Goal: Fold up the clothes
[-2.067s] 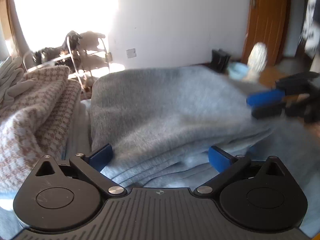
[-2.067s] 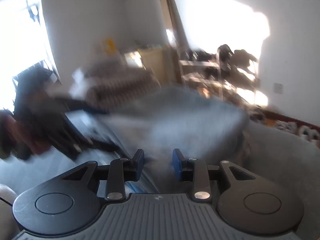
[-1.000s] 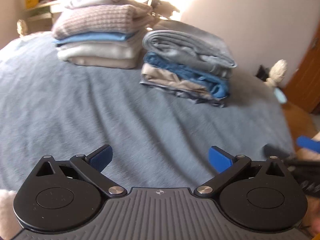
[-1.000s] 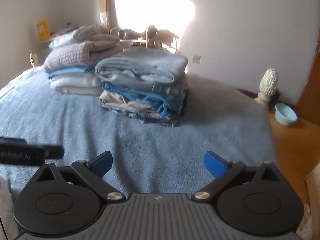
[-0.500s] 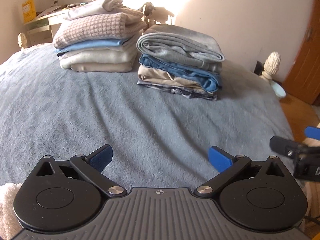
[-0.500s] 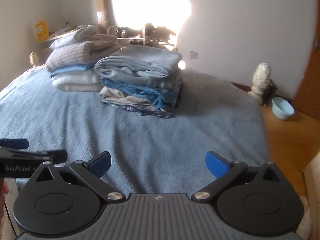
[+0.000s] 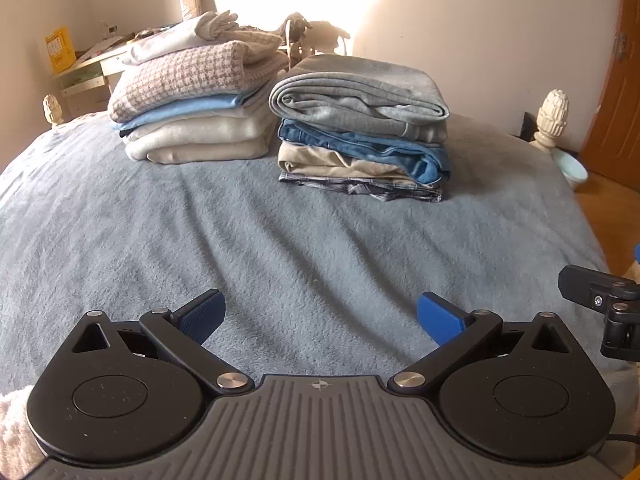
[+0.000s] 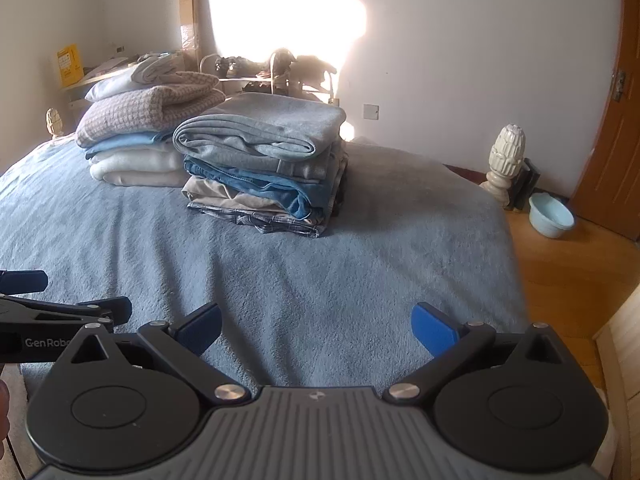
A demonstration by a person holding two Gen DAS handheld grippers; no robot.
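Two stacks of folded clothes sit side by side on a blue blanket (image 7: 320, 248): a grey sweatshirt (image 7: 360, 92) tops the right stack (image 8: 264, 176), a houndstooth knit (image 7: 188, 76) lies in the left stack (image 7: 196, 116). Left gripper (image 7: 320, 316) and right gripper (image 8: 316, 326) hover well short of them, jaws spread wide, holding nothing.

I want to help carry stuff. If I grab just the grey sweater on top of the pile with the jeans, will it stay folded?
Probably not. The grey sweater looks soft and thick, with loose rolled folds, so it would likely flop open if lifted by one edge. It seems bulky rather than heavy. Dragging it could also shift the jeans under it, since the pile is only stacked loosely.
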